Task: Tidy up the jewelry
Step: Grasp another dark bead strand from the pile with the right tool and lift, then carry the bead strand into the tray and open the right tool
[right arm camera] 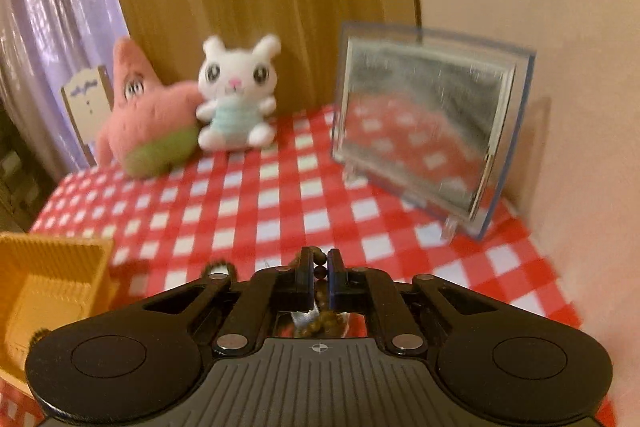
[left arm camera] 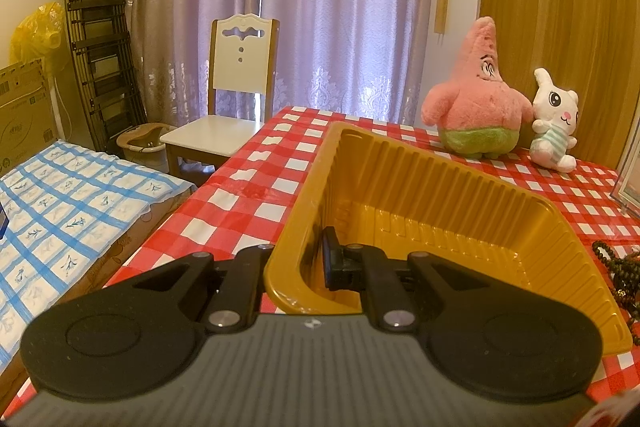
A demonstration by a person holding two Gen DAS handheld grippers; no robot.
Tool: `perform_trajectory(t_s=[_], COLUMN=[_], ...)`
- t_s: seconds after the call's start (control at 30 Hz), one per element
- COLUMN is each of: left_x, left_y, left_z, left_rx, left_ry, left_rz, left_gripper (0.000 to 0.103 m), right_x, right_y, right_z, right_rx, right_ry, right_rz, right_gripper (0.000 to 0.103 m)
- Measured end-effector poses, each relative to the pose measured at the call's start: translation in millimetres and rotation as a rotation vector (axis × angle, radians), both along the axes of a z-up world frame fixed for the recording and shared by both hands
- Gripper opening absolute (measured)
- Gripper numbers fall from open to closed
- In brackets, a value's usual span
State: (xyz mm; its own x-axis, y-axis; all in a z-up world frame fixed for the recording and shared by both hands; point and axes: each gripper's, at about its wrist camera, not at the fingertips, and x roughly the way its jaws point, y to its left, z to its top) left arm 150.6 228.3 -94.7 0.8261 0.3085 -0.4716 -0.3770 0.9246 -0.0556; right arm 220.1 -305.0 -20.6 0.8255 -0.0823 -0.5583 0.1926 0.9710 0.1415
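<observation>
A yellow ribbed plastic tray (left arm camera: pixel 440 179) sits on the red checked tablecloth. My left gripper (left arm camera: pixel 298 259) is shut on the tray's near left wall, one finger inside and one outside. The tray looks empty inside. Dark beaded strands (left arm camera: pixel 618 267) lie on the cloth just right of the tray. My right gripper (right arm camera: pixel 320 277) is shut on a brown bead strand (right arm camera: pixel 320 323), which hangs between and below the fingers. The tray also shows in the right wrist view (right arm camera: pixel 52 279) at lower left.
A pink star plush (left arm camera: pixel 478 95) and a white rabbit plush (left arm camera: pixel 554 123) stand at the table's back by a wooden panel. A framed mirror (right arm camera: pixel 424 131) leans at the right against the wall. A white chair (left arm camera: pixel 232 95) and a blue checked surface (left arm camera: pixel 60 203) lie left of the table.
</observation>
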Motion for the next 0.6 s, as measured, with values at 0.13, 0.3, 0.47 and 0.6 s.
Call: perform_trajectory(t_s=[0.13,0.3,0.47,0.6], left_x=[0,0,0,0], left_y=[0,0,0,0], left_z=[0,0,0,0], left_rx=[0.0,0.0,0.001,0.0], left_ry=[0.0,0.0,0.0,0.0], left_rz=[0.0,0.0,-0.001,-0.001], left_gripper=[0.01,0.01,0.01,0.01], right_x=[-12,-29,-48,-63], right_y=[2,8,12,15], right_z=[24,47,73,94], right_rx=[0.012,0.022,0.032,0.035], right_ry=[-0.064,-0.128,-0.194,-0.234], right_rz=[0.008,0.01,0.009,0.009], right_gripper=[0.006,0.006,0.006,0.006])
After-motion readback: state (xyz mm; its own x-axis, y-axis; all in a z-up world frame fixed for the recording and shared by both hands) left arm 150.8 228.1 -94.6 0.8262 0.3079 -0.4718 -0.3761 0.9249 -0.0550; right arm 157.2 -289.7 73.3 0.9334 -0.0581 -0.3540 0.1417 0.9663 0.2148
